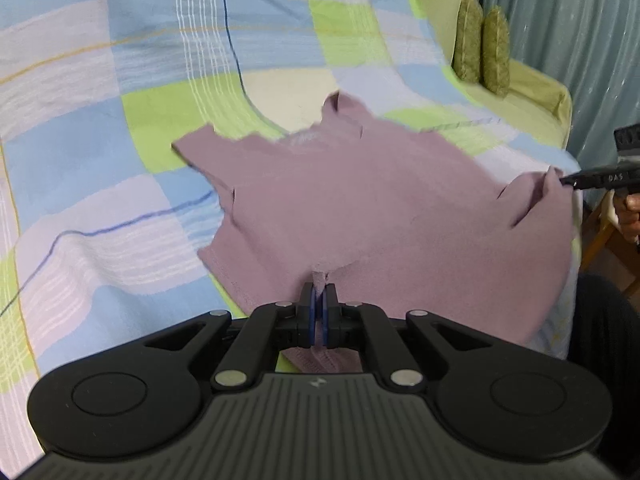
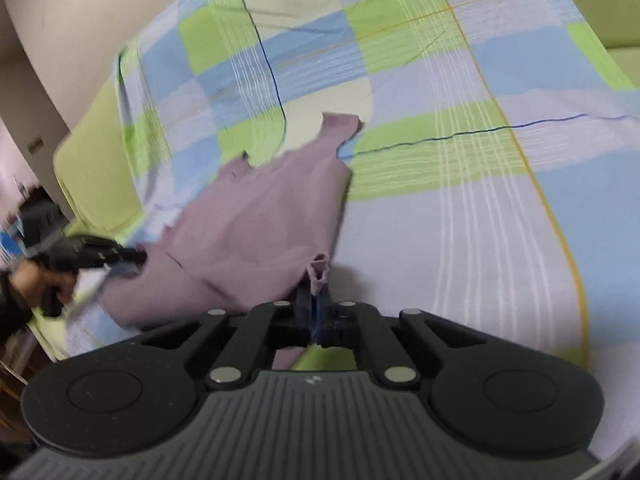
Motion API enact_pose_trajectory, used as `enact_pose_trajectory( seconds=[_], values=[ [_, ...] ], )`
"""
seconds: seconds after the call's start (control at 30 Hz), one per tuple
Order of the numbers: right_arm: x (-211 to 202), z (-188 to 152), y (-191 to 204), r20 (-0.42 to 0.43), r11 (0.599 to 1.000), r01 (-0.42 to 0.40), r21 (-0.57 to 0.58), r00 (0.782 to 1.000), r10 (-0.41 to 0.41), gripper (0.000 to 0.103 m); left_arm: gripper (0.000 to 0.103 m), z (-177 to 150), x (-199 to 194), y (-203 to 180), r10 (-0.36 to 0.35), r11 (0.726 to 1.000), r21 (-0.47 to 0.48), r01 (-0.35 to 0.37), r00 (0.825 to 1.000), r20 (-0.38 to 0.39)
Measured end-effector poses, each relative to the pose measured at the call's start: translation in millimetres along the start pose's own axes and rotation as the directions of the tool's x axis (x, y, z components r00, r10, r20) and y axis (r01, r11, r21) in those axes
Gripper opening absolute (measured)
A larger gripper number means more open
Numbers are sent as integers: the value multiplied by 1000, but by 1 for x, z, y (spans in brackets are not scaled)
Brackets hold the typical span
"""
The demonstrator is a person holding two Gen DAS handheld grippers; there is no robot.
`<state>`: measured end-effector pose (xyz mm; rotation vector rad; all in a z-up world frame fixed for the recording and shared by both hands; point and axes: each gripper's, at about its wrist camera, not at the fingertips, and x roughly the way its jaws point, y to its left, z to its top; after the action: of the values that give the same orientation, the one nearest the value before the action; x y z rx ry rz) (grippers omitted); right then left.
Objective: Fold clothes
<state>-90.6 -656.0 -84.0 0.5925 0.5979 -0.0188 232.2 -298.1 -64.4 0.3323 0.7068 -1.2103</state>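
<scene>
The purple shirt lies spread on the checked bedsheet, collar toward 12 o'clock in the left wrist view. The left gripper has its fingers pinched tight on the hem at 6 o'clock. The right gripper clamps another bunched corner of the shirt. Two green cushions stand at 2 o'clock.

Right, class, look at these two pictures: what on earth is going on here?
A person is folding a mauve garment on a bed covered by a checked sheet, holding a two-finger gripper in each hand. The left gripper is shut on the garment's near edge, and the right gripper is shut on another bunched bit of its edge. The cloth is spread between them, partly lifted and rumpled, with no fold made yet. Two green cushions stand by the curtain.
</scene>
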Motion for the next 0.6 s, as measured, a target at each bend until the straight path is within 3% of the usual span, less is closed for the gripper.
enact_pose_trajectory(
  seconds=[0.07, 0.2, 0.27, 0.3, 0.4, 0.47, 0.53, 0.6],
  values=[
    [-11, 5, 10, 11, 1000, -5, -27, 1000, 5, 1, 0, 1, -24, -8, -30, 999, 35, 28, 999, 40],
    [-60, 18, 53, 41, 980, -57, -192, 997, 66, 1, 0, -7, -78, -35, -123, 981, 157, 112, 991, 62],
    [-75, 16, 72, 4, 957, -110, -268, 993, 115, 1, 0, -15, -100, -48, -154, 970, 201, 139, 987, 57],
    [-82, 9, 87, -61, 930, -134, -342, 991, 120, 1, 0, -24, -105, -52, -149, 969, 203, 138, 988, 39],
    [-86, -18, 118, -207, 835, -94, -542, 978, -24, 1, 0, -51, -119, -66, -136, 968, 209, 136, 991, -13],
    [-81, -37, 125, -214, 769, -11, -639, 963, -164, 1, 0, -67, -119, -72, -119, 971, 205, 123, 992, -30],
    [-77, -48, 117, -175, 754, 88, -651, 949, -262, 1, 0, -79, -117, -79, -101, 972, 208, 109, 994, -46],
    [-76, -50, 110, -144, 766, 140, -627, 946, -291, 0, 0, -84, -115, -89, -83, 966, 241, 97, 994, -69]
  ],
)
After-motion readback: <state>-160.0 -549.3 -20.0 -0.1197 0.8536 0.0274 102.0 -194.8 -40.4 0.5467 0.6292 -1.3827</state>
